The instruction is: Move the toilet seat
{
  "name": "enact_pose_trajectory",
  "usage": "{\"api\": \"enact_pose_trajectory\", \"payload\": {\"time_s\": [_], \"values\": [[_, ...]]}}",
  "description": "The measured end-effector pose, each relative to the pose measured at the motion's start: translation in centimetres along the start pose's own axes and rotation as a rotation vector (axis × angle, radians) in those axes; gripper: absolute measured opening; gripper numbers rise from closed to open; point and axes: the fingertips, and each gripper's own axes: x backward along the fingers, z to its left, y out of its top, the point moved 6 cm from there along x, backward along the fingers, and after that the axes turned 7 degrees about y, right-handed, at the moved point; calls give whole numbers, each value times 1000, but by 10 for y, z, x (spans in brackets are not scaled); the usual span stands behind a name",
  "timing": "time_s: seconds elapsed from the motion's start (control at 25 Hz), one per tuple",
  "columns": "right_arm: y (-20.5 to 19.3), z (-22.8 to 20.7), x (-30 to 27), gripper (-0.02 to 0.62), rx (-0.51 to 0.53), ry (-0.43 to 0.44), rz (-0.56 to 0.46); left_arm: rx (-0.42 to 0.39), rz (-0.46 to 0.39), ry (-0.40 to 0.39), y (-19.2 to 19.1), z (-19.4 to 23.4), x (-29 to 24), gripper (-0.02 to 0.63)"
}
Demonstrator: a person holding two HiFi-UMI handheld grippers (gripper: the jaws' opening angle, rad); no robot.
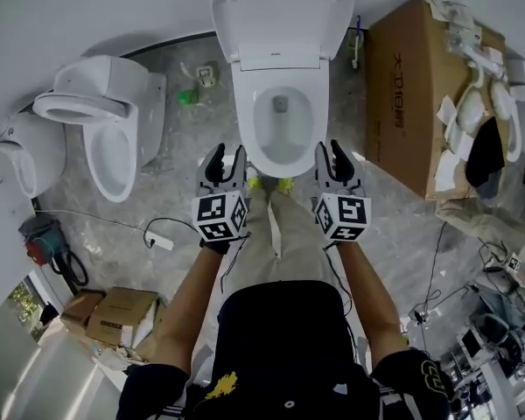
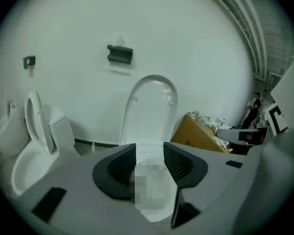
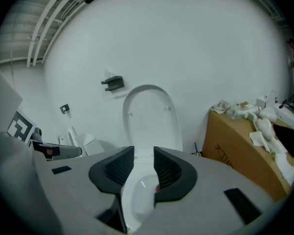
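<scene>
Toilet seat, a white oval plastic flap (image 1: 282, 11), stood raised against the white wall at the top centre of the head view, well apart from both sets of fingers. The left gripper (image 1: 227, 160) and right gripper (image 1: 332, 157) hung side by side mid-frame, 1 at each side of the white ceramic bowl's (image 1: 261, 151) front rim, angled downward on outstretched forearms. Each gripper's 2 jaws stood narrowly apart with nothing clamped between them. A brown cardboard box (image 1: 411, 94) sat upper right and a second white toilet (image 1: 114, 121) upper left, neither blocking the way.
</scene>
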Motion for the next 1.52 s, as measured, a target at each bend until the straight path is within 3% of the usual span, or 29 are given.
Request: {"api": "enact_pose_trajectory", "payload": {"time_s": [0.08,0.16,0.36,0.6,0.76,1.0,1.2,1.32,1.52], "values": [[-31,-8,-19,218,-61,-14,52,58,68,-12,-33,0,-22,226],[-65,-15,-36,299,-118,-29,113,62,122,-9,-67,1,-40,308],[-139,-37,-69,348,-142,-102,219,30,240,38,-142,6,-80,353],[-223,-71,-101,359,-161,-199,347,30,346,75,-213,19,-123,361],[-281,-92,-119,359,-191,-265,436,72,412,121,-256,25,-150,362],[-351,-117,-141,359,-218,-348,570,45,506,157,-315,29,-188,362],[-385,-125,-154,362,-262,-350,658,5,580,153,-361,27,-213,362],[-395,-128,-159,362,-260,-365,680,4,590,171,-370,30,-223,362],[-406,-131,-156,364,-432,-373,681,15,577,169,-374,35,-230,379]]}}
